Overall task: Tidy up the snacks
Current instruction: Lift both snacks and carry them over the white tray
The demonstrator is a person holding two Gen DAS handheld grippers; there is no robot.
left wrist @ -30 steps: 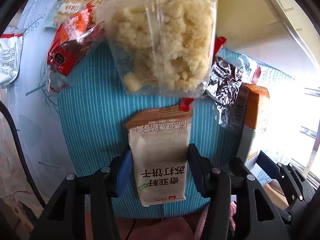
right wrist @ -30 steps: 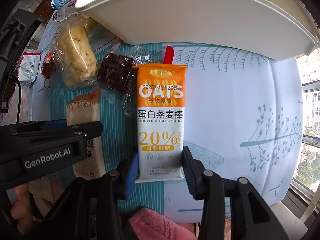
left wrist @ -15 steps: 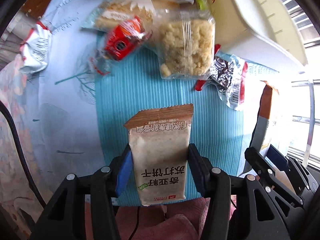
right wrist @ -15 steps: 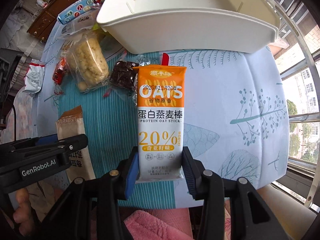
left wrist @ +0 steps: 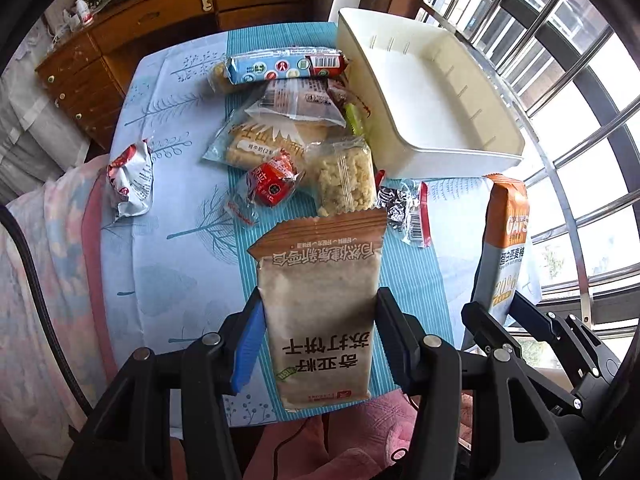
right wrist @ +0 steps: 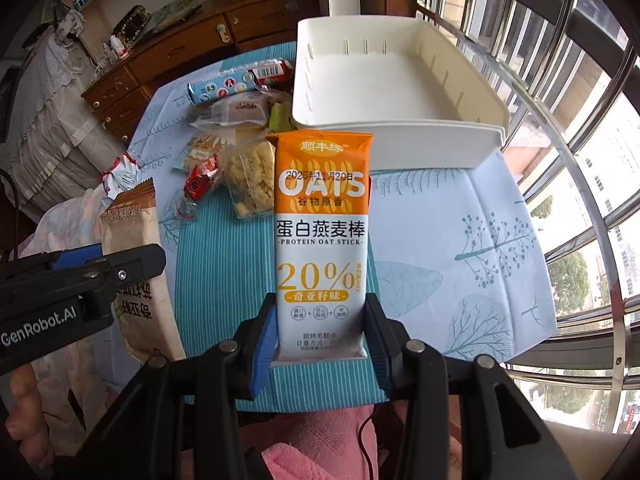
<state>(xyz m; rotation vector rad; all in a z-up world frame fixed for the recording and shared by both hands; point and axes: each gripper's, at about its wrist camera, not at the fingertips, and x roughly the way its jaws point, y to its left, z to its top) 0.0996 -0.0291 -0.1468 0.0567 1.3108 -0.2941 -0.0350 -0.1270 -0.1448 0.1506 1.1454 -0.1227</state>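
Note:
My left gripper [left wrist: 320,320] is shut on a brown-topped cracker packet [left wrist: 320,300], held high above the table. The same packet [right wrist: 132,256] shows at the left of the right wrist view. My right gripper [right wrist: 320,328] is shut on an orange and white oat stick packet [right wrist: 322,240], which also appears at the right of the left wrist view as the oat packet [left wrist: 502,248]. A white empty tray [left wrist: 452,152] stands at the table's far right, and its rim [right wrist: 400,136] lies just beyond the oat packet. Several loose snacks lie left of the tray.
On the blue cloth lie a puffed rice bar [left wrist: 346,176], a red wrapped sweet [left wrist: 274,182], a clear bread bag [left wrist: 260,144], a blue biscuit roll [left wrist: 284,68], a foil snack [left wrist: 404,208] and a white bag [left wrist: 130,178]. A wooden dresser [left wrist: 132,28] stands behind; window bars [right wrist: 580,160] right.
Both grippers have risen well above the table with their packets still held. The view has opened from a close look at the cloth to the whole table, tray and window.

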